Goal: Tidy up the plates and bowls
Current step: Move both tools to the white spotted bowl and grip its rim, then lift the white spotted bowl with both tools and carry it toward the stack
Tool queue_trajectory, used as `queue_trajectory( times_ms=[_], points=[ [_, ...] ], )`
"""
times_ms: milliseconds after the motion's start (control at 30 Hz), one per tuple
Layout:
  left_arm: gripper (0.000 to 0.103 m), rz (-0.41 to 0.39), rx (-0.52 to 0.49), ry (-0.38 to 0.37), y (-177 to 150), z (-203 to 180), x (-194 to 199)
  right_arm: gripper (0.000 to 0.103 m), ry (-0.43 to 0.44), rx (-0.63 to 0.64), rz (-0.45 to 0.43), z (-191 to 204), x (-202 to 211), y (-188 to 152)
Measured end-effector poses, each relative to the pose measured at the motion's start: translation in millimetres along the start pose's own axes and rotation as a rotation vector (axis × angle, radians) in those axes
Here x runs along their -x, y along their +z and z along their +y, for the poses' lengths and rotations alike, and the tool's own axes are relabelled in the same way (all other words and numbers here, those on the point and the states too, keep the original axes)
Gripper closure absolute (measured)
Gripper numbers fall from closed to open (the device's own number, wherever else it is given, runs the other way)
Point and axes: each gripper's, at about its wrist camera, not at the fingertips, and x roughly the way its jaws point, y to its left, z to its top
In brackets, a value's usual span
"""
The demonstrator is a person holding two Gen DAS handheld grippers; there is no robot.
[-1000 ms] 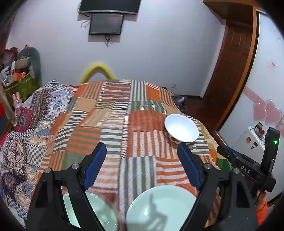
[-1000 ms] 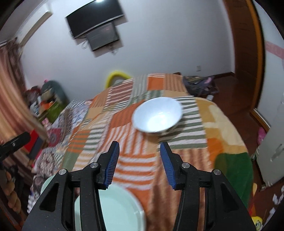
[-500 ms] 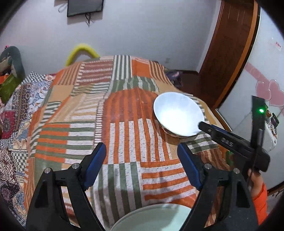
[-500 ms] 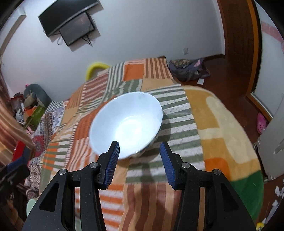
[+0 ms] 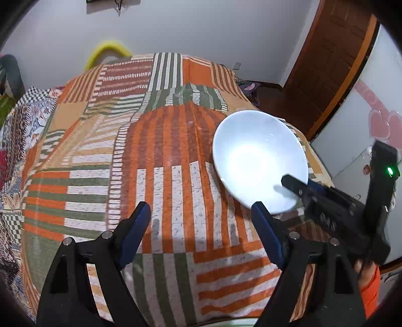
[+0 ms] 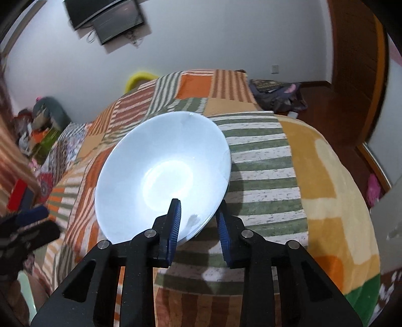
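A white bowl (image 6: 163, 173) is seen resting on a striped patchwork blanket (image 6: 263, 161), tilted so that its inside faces the camera. The right gripper (image 6: 198, 213) is placed at the bowl's near rim: one blue-padded finger lies inside the bowl and the other outside it, with the rim between them, and the jaws are closing. Whether the pads already press on the rim cannot be told. Beyond the bowl, a yellow curved object (image 6: 138, 76) is seen past the blanket's far edge, and a dark screen (image 6: 110, 17) is mounted on the wall above it.
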Motion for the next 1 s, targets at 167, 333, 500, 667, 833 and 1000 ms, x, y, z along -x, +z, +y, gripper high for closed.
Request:
queue_trajectory(
  times_ms=[167, 333, 500, 667, 833, 1000],
  points=[
    [0.032, 0.003, 0.019, 0.015, 6.0, 0.3, -15.5, 0.077, 0.06, 0.041, 0.02, 4.0, 4.2, -5.7],
    [0.055, 0.021, 0.021, 0.045, 13.6, 0.9, -37.9, 0.077, 0.102, 0.041, 0.027, 5.1, 4.2, -8.9],
    [0.069, 0.04, 0.033, 0.026, 19.7, 0.1, -59.1, 0.077, 0.105, 0.014, 0.039, 3.5, -3.1, -5.5],
    [0.081, 0.023, 0.011, 0.015, 21.0, -6.3, -62.9, 0.076, 0.061, -0.005, 0.028, 2.9, -8.0, 2.7],
    [0.086, 0.007, -0.039, 0.033, 20.9, -15.0, -63.0, 0.076, 0.042, -0.03, 0.022, 3.0, -18.5, 11.7],
    [0.088, -0.009, -0.084, 0.055, 18.4, -25.2, -51.7, 0.077, 0.021, -0.038, 0.0, 8.0, -15.1, 9.4]
  ],
)
